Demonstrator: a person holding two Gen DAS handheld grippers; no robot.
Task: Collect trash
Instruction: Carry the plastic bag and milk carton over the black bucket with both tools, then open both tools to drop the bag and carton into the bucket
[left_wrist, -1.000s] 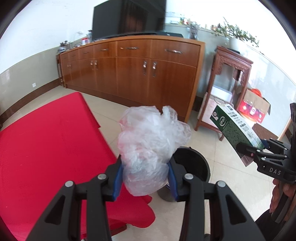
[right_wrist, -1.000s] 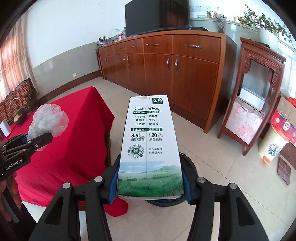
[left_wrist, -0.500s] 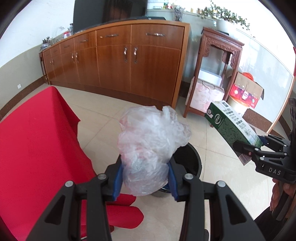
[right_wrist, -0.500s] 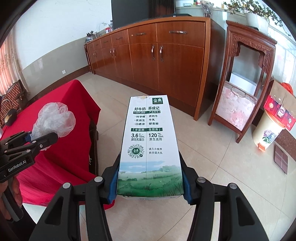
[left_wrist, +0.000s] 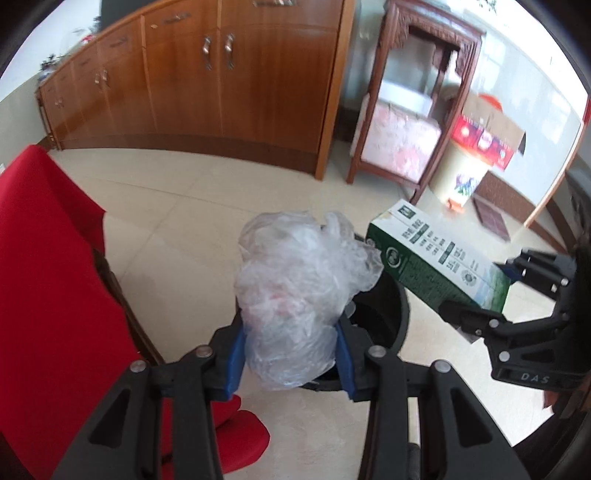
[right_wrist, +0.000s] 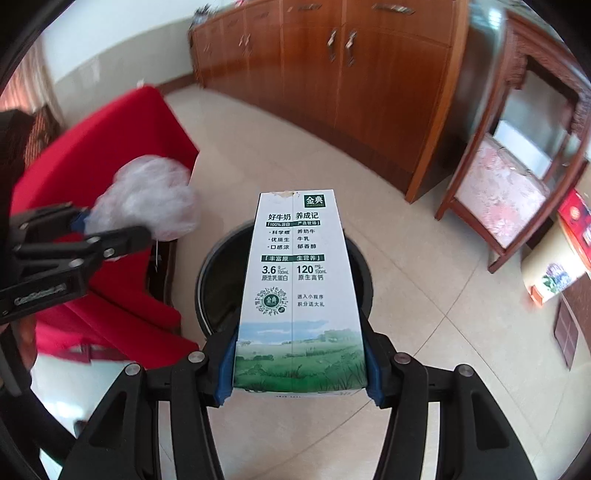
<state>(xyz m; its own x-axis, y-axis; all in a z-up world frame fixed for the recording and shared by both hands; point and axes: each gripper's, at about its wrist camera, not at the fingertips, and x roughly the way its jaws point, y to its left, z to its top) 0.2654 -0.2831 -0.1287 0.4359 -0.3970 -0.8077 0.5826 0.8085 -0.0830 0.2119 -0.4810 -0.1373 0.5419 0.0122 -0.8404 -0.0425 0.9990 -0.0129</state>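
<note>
Already two pieces of trash are held above the bin (right_wrist: 218, 280) but neither is dropped. A crumpled plastic bag (left_wrist: 299, 310) is clamped in the left gripper (left_wrist: 290, 356), over the bin's near rim. A milk carton (right_wrist: 295, 295) is pinched at its base by the right gripper (right_wrist: 299, 373), pointing across the opening. Release into the bin is judged the remaining step; the bin's contents cannot be made out.
</note>
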